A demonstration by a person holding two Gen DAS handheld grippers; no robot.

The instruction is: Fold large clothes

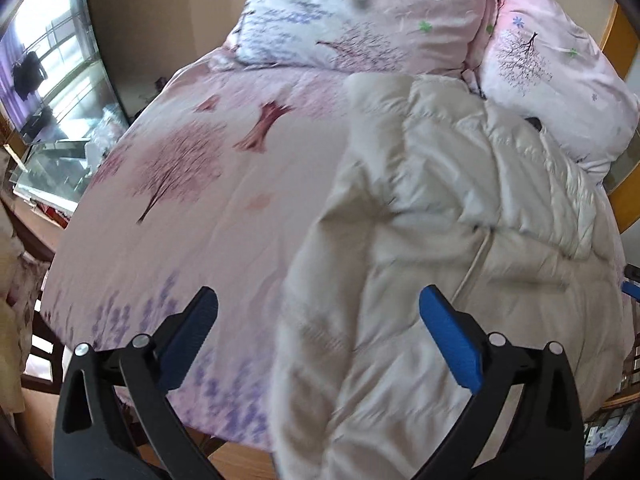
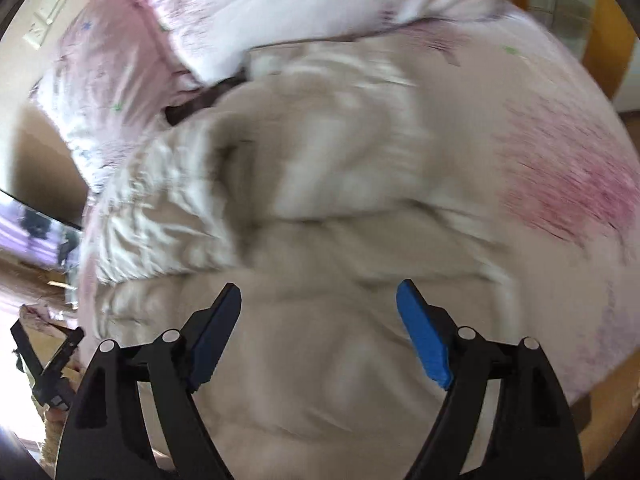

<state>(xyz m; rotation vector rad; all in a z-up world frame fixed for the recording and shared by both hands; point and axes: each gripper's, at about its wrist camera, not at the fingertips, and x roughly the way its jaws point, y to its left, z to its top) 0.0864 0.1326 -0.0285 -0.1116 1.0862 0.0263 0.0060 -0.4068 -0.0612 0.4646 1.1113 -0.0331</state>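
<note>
Both grippers are empty right now. The left gripper point(image 1: 318, 300) has its jaws spread wide with nothing between the pads, hanging over the near edge of the bed point(image 1: 192, 200). The right gripper point(image 2: 318, 296) is spread too, nothing pinched, directly above the coat point(image 2: 320, 184).

The coat point(image 1: 460, 216) is a cream padded one, lying on the right half of the pink floral bedspread, its top end up by the pillows point(image 1: 360, 12). It looks part-folded: one side is lapped over the middle, and a cord runs down the front. The right view is smeared by motion, so fine detail is unreadable.

Judged step: between folds, hands free, lining up the next grab.

Next move probably calls for both grippers to come down on one end of the coat (the near hem looks easiest), pinch through the thick padding, then lift and carry that end together toward the pillows. Padding may spring back.
</note>
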